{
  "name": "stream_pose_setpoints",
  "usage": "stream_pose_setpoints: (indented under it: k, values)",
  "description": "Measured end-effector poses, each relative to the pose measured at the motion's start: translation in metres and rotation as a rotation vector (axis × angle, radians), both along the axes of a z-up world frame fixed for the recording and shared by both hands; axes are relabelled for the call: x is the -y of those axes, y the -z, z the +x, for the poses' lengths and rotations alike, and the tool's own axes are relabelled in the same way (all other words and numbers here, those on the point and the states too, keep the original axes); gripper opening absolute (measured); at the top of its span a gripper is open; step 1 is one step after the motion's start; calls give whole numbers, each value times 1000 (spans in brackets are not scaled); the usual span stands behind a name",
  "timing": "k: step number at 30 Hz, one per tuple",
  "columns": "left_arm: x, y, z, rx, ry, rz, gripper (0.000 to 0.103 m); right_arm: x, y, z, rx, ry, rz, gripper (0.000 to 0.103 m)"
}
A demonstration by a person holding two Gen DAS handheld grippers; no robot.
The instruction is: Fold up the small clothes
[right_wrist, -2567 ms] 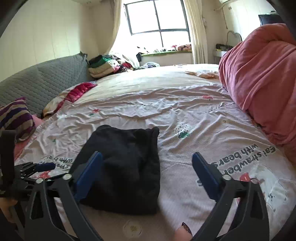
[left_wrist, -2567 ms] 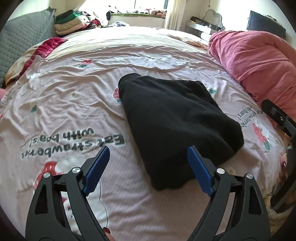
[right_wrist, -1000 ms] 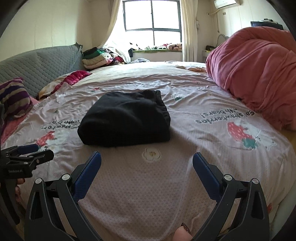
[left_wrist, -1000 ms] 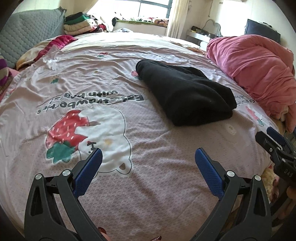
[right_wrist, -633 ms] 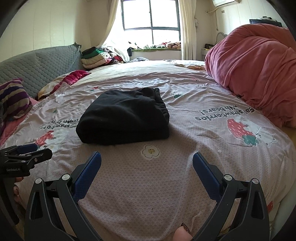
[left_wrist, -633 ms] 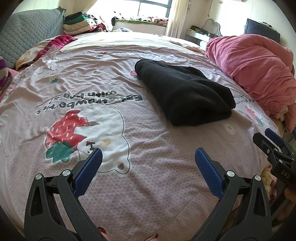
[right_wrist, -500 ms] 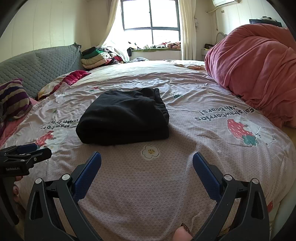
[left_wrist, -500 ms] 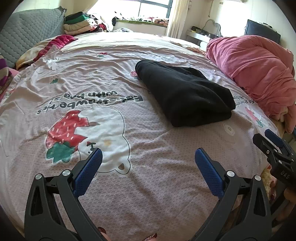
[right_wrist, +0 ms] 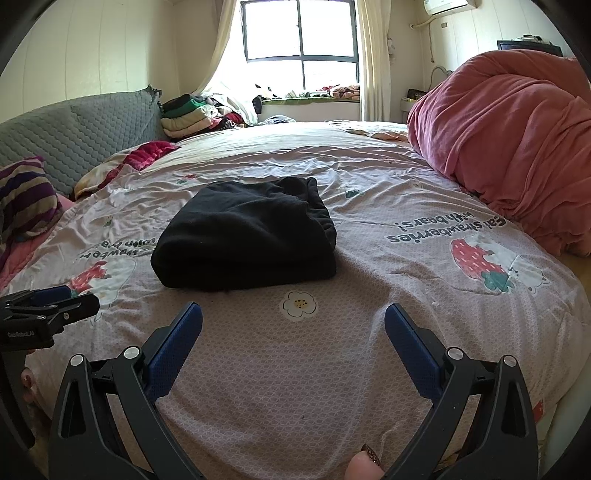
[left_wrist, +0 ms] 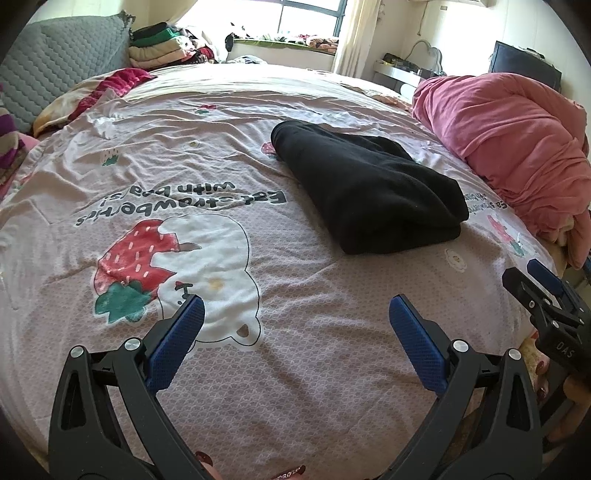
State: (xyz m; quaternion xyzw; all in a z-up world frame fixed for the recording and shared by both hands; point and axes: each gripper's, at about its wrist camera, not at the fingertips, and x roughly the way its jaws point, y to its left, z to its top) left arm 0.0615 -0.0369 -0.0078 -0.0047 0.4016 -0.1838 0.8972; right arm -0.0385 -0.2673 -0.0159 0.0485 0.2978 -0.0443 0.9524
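Observation:
A black garment (left_wrist: 369, 184) (right_wrist: 247, 236) lies folded into a thick rectangle on the pink strawberry-print bedspread (left_wrist: 229, 369) (right_wrist: 332, 369). My left gripper (left_wrist: 295, 343) hangs open near the bed's front edge, well short of the garment, with nothing between its blue pads. Likewise open and empty, my right gripper (right_wrist: 293, 339) sits in front of the garment's near fold. The right gripper's body shows at the right edge of the left wrist view, and the left gripper's body at the left edge of the right wrist view.
A heaped red-pink duvet (left_wrist: 509, 140) (right_wrist: 509, 136) fills the bed's right side. A grey quilted headboard (right_wrist: 74, 129), a striped pillow (right_wrist: 26, 195) and a stack of folded clothes (right_wrist: 188, 114) sit at the left and far end, below a window (right_wrist: 301, 33).
Both grippers drew back from the garment toward the bed's front edge, then held almost still over the last second. The garment has stayed folded in place.

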Motion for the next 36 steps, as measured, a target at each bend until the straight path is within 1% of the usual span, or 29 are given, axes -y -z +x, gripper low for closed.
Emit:
stream_pose_setpoints:
  k: [27, 36]
  values:
    - [1, 2, -1, -11, 5, 22, 94, 4, 1, -2, -2, 14, 1, 98]
    - [4, 4, 1, -20, 28, 25, 94, 8, 2, -5, -5, 32, 7, 98]
